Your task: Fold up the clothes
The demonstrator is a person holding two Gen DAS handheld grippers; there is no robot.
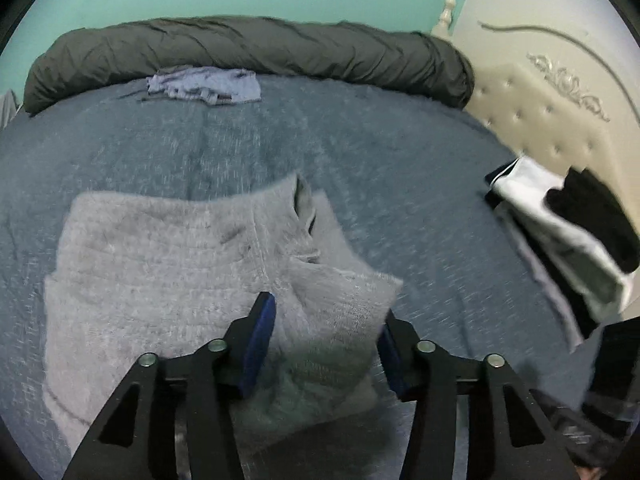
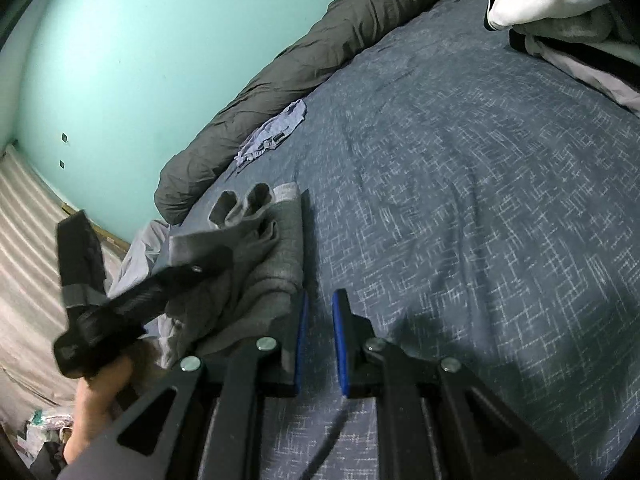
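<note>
A grey knitted garment (image 1: 168, 264) lies folded on the blue bedspread (image 1: 360, 152). My left gripper (image 1: 326, 332) hovers over its near right corner with the jaws wide apart. The cloth lies loose between and below the blue pads (image 1: 260, 332), which do not press on it. In the right wrist view the same garment (image 2: 264, 264) sits bunched at the bed's left edge. There the left gripper (image 2: 200, 268) is a blurred black shape above it, held by a hand (image 2: 100, 392). My right gripper (image 2: 320, 330) sits just right of the garment over bare bedspread (image 2: 480, 220), jaws nearly together, nothing between them.
A rolled dark grey duvet (image 1: 240, 52) runs along the far side by the teal wall. A crumpled light blue garment (image 1: 204, 86) lies in front of it. A pile of black and white clothes (image 1: 560, 232) sits at the right by the cream tufted headboard (image 1: 540, 112).
</note>
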